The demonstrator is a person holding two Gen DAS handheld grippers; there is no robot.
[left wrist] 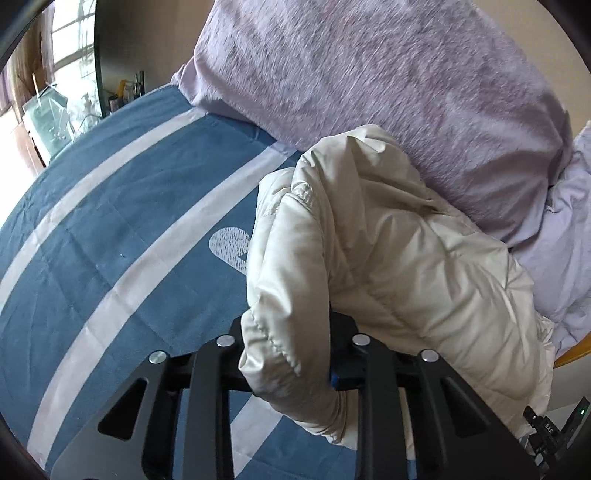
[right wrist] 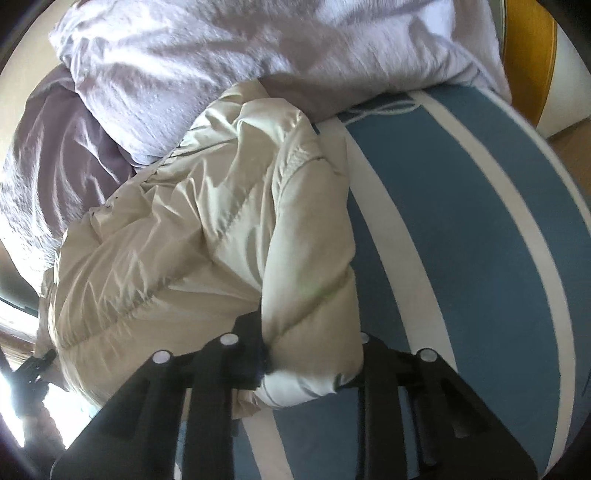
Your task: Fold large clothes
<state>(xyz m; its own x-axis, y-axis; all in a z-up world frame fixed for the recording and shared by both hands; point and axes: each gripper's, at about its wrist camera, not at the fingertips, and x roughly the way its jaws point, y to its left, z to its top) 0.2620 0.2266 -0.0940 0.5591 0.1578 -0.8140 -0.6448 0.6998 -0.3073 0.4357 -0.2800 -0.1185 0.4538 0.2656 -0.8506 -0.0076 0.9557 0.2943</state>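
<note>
Left wrist view, left to right: window (left wrist: pixel 70 33) and cluttered shelf items in upper left, blurry. Blue sheet with white stripes (left wrist: pixel 110 229) fills the left half. Left gripper (left wrist: pixel 291 354) at bottom centre, its two fingers pinching a puffy fold of the cream puffer jacket (left wrist: pixel 388 258); the jacket bulges up from the jaws and spreads toward centre right. Lilac pillow (left wrist: pixel 369 81) across the top, touching the jacket's upper edge. Lilac duvet (left wrist: pixel 569 229) at right edge, wooden bed frame (left wrist: pixel 576 350) just below it.

Right wrist view, left to right: duvet (right wrist: pixel 55 155) in shadow at left, pillow (right wrist: pixel 203 66) at top. Jacket (right wrist: pixel 184 229) bunched in the centre-left, resting against the bedding. Right gripper (right wrist: pixel 314 362) at bottom centre, fingers clamped on a thick jacket fold. Striped sheet (right wrist: pixel 461 221) covers the right half; bed frame (right wrist: pixel 532 51) upper right.
</note>
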